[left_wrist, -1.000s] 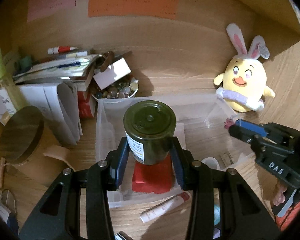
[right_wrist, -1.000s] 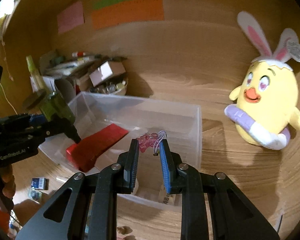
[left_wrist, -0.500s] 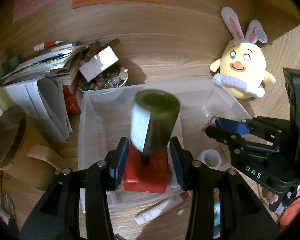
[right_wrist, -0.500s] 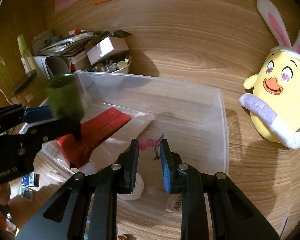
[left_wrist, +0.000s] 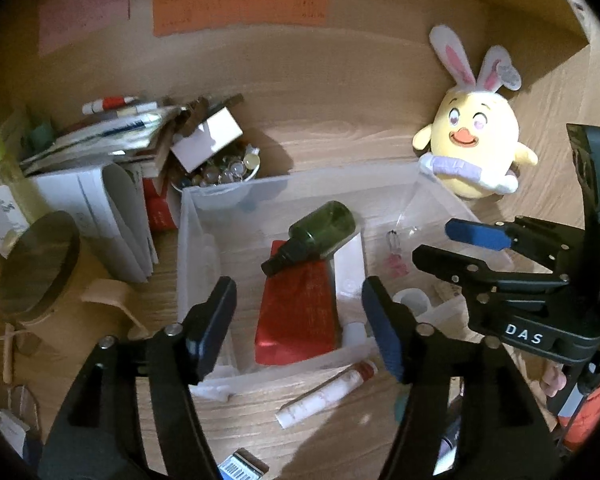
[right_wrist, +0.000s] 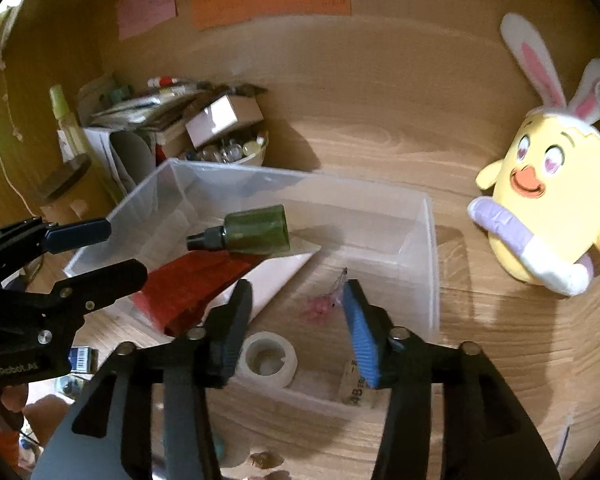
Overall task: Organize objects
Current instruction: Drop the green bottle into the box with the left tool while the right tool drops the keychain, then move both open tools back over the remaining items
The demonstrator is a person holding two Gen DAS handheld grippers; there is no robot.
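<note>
A dark green bottle [left_wrist: 320, 236] [right_wrist: 256, 230] lies on its side over a red box [left_wrist: 300, 312] [right_wrist: 188, 284] inside the clear plastic bin [left_wrist: 228, 192] [right_wrist: 430, 240]. My left gripper [left_wrist: 300, 316] [right_wrist: 120, 250] hovers over the bin's near side; its jaws are opening, with nothing pressed between them. A small pink charm [left_wrist: 396, 264] [right_wrist: 320, 304], blurred, sits low in the bin beside a white packet [left_wrist: 350, 264]. My right gripper [right_wrist: 298, 312] [left_wrist: 436, 242] is just above the charm, its jaws opening and not touching it.
A yellow bunny-eared plush chick [left_wrist: 476, 152] [right_wrist: 552, 208] stands right of the bin. A bowl of marbles [left_wrist: 224, 172], stacked papers and boxes [left_wrist: 100, 184] crowd the left. A tape roll [right_wrist: 268, 360] lies in the bin's near corner. A white tube [left_wrist: 328, 392] lies in front.
The left gripper opened and let go of the green bottle, which tipped onto the red box. The right gripper opened and released the pink charm into the bin.
</note>
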